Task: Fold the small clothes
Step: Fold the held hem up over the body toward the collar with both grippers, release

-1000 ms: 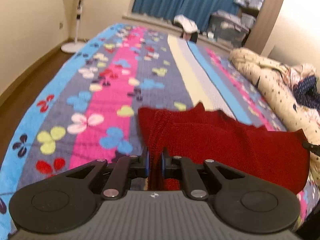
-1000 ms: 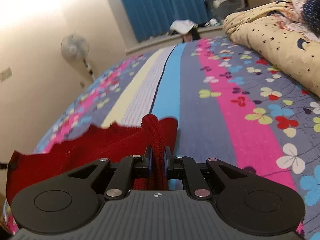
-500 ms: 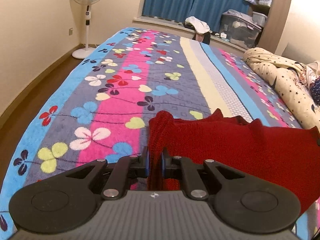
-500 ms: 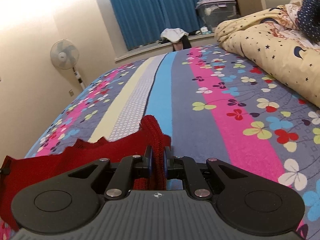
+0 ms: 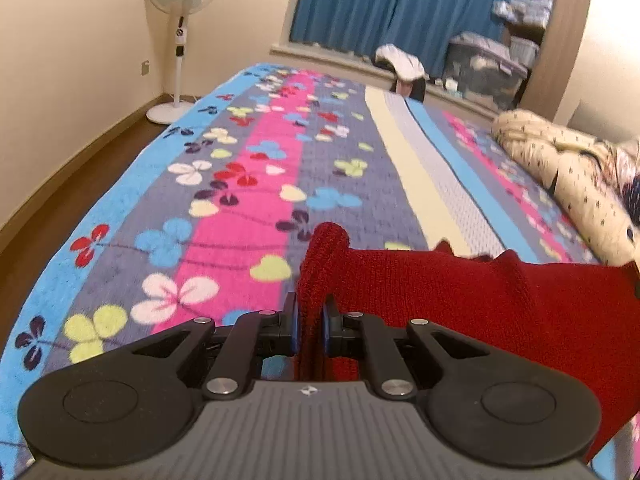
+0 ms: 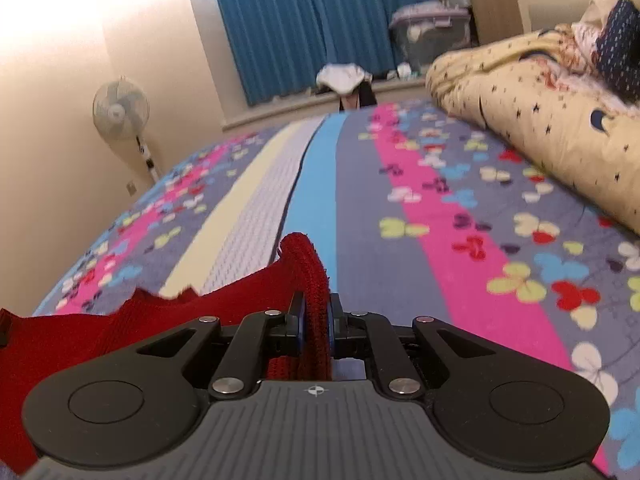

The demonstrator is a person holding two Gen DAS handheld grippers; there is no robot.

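Note:
A dark red knitted garment (image 5: 500, 304) hangs stretched between my two grippers above the bed. My left gripper (image 5: 310, 322) is shut on its left corner, and the cloth spreads away to the right. My right gripper (image 6: 316, 320) is shut on the other corner (image 6: 308, 272), and the cloth (image 6: 120, 328) spreads away to the left. The lower part of the garment is hidden behind the gripper bodies.
The bed carries a striped floral cover (image 5: 248, 208). A cream star-print duvet (image 6: 540, 128) with other clothes on it lies along the right side. A standing fan (image 5: 180, 40) is by the left wall. Blue curtains (image 6: 312, 20) and storage boxes are at the far end.
Both grippers have lifted and tilted up with the garment, so more of the room's far end shows. The garment hangs higher and more taut between them.

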